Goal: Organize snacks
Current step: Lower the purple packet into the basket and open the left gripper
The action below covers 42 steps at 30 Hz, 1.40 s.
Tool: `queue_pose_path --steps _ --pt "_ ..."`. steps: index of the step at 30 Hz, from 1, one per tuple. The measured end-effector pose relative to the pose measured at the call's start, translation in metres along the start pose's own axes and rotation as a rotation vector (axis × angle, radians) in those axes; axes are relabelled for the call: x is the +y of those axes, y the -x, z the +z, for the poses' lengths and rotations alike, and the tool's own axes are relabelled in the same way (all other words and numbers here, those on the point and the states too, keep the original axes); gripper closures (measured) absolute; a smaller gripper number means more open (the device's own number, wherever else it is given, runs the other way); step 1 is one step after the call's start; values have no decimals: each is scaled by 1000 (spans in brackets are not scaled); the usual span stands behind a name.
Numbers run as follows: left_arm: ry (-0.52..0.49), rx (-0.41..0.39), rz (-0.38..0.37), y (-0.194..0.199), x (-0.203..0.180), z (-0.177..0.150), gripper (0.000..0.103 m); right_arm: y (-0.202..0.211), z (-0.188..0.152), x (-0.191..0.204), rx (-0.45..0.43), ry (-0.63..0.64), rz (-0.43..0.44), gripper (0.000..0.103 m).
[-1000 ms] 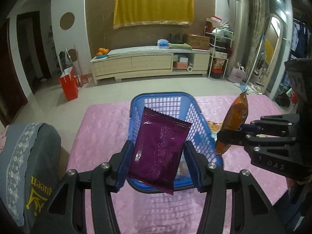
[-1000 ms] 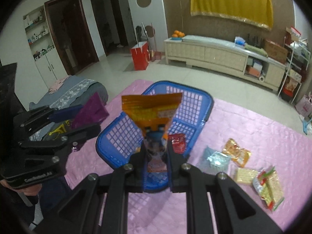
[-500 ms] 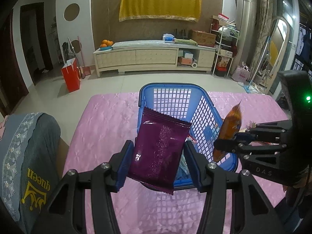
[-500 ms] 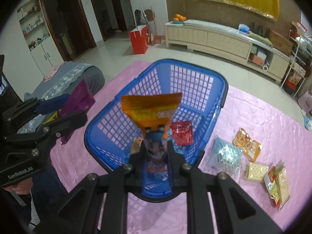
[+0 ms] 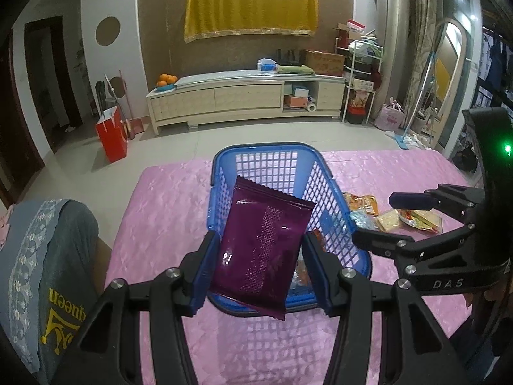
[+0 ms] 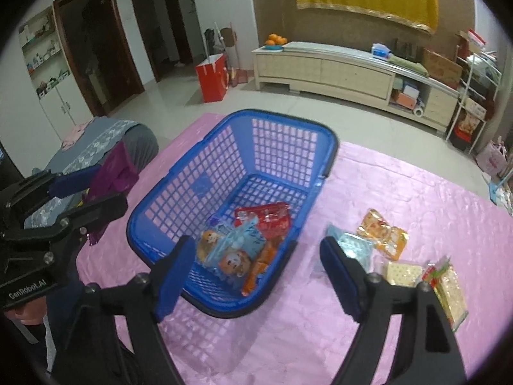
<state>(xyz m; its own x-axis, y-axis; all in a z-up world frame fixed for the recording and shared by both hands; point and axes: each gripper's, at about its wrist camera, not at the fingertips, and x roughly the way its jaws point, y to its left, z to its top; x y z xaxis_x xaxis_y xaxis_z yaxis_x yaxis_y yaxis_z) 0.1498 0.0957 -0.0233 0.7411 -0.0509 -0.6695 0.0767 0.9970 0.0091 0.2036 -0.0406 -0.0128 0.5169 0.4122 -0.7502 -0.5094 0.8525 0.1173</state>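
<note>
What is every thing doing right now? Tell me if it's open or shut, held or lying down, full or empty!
Left gripper: shut on the purple packet.
Purple packet: held upright over the basket's near rim.
Right gripper: open, jaws just opened, nothing between them.
Basket: upright on the pink cloth, partly filled.
Orange packet: lying in the basket.
Red packet: lying in the basket.
Loose snacks: lying on the cloth beside the basket.
</note>
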Motion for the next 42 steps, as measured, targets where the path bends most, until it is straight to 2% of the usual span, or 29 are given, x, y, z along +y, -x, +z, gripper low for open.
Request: queue_pose_path --steps 12,25,31,32,35,37,39,42 --pt "-60 50 -56 -43 -30 21 52 0 -1 -39 -24 -48 -73 19" --pt "-80 150 -88 -110 -36 32 52 -30 4 -69 11 -82 -78 19" --pt "-82 176 -100 -126 -37 33 52 -35 5 -76 7 -90 -78 19" --pt "-86 179 -113 -127 -37 33 51 -34 5 -76 3 -91 -78 19" --pt "-95 159 -99 -125 -40 34 34 -34 4 -79 6 -92 -82 19" --pt "-98 141 -98 -118 -42 35 32 -29 2 -79 1 -97 -80 19" --pt "-105 141 -119 -110 -45 36 25 -21 0 -79 -10 -99 -81 19" --pt "-127 113 -119 -95 -54 36 25 -4 -2 -83 -30 -106 -84 19"
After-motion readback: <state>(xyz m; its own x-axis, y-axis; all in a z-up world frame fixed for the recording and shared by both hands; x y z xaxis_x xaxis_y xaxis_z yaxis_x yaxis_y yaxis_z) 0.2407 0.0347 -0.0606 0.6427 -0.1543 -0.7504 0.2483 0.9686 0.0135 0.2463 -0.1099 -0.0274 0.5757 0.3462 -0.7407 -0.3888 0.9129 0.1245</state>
